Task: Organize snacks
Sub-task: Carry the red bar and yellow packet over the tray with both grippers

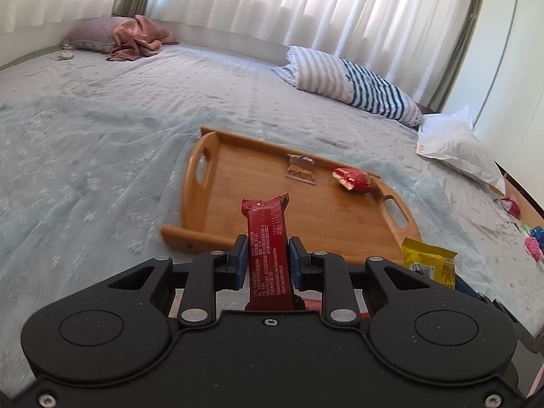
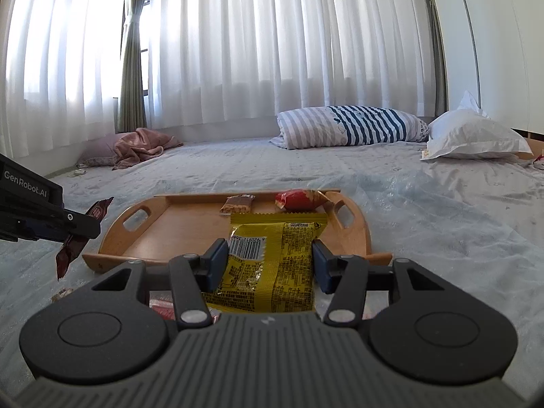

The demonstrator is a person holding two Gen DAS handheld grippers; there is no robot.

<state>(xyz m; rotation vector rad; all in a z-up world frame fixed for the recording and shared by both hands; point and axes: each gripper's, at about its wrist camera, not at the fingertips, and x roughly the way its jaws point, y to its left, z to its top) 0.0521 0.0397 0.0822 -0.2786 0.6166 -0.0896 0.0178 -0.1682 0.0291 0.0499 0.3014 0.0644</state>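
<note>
my left gripper (image 1: 266,255) is clamped on a dark red snack bar (image 1: 268,255), its long axis running forward along the fingers. the wooden tray (image 1: 217,210) lies straight ahead and a little below, on the bed (image 1: 102,156). my right gripper (image 2: 270,261) is closed on a yellow snack packet (image 2: 272,261) and looks slightly nearer the tray's near rim, i judge. inside the tray, at the far side, lie a small brown bar (image 2: 238,204) and, to its right, a red wrapped snack (image 2: 299,199).
</note>
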